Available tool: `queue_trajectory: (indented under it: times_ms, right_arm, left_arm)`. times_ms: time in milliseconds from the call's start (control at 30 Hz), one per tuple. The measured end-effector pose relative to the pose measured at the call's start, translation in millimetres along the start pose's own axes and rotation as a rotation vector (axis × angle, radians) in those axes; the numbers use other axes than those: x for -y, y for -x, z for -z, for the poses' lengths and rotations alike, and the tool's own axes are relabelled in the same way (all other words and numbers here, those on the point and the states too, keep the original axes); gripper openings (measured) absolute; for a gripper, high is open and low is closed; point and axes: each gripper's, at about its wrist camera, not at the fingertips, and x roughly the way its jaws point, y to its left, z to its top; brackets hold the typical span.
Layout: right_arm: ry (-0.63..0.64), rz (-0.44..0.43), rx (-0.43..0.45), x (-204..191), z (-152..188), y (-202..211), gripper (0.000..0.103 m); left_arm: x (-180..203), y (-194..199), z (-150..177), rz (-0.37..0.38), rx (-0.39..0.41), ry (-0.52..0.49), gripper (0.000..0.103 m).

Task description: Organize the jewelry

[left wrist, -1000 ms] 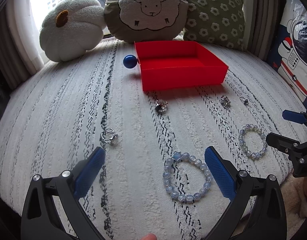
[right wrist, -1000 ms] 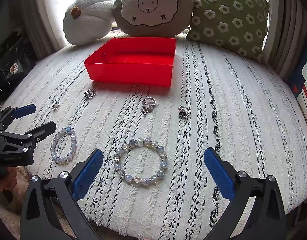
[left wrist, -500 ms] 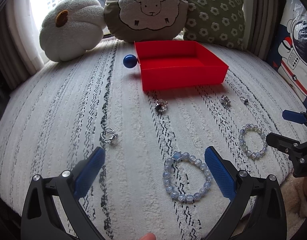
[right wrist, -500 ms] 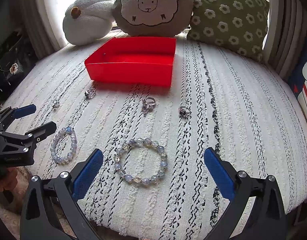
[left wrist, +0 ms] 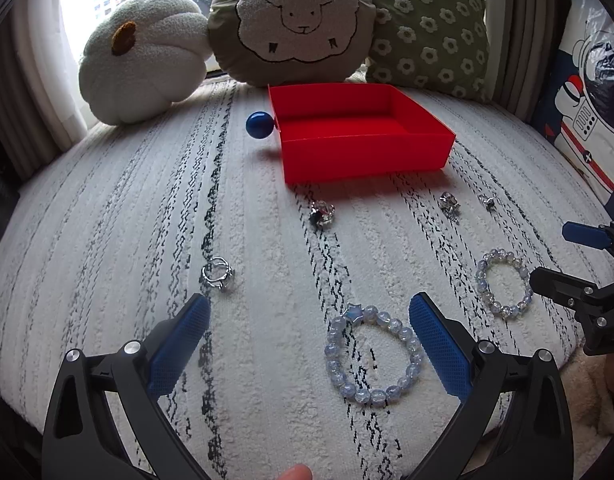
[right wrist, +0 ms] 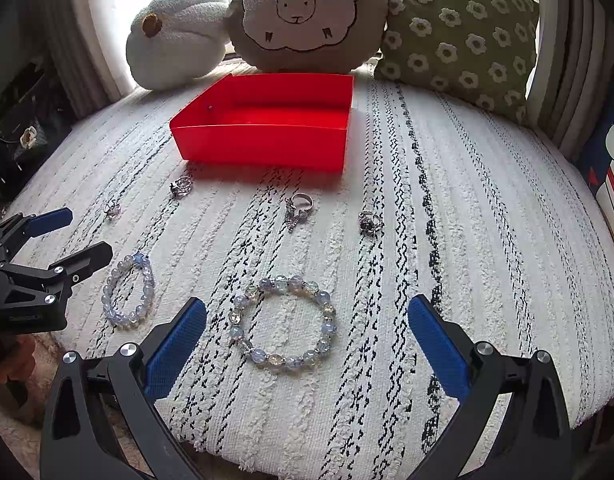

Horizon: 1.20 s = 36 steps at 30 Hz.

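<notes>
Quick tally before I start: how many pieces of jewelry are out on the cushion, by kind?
Bead bracelets: 2
Rings: 4
Total: 6, none yet in the red tray.

1. No words, brand names or numbers can be read anywhere in either view.
2. The round grey-brown cushion with a fleecy white sheep drawn on it (left wrist: pixel 295 20) carries only that line drawing, no lettering.
3. The dark blue cushion printed with a white astronaut (left wrist: pixel 587 92) has a chest panel of small marks and a little cross sign lower down; neither reads as text.
4. The shallow red plastic tray (right wrist: pixel 263 148) has plain walls with no label.
</notes>
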Motion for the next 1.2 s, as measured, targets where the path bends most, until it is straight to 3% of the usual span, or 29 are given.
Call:
queue_trajectory:
  times_ms: [1200]
  right_arm:
    - [-0.003, -0.001, 0.000, 0.7, 0.3, -0.3, 0.099]
  left_arm:
    - [-0.8, -2.6, 0.7, 0.001, -0.005, -0.001, 0.096]
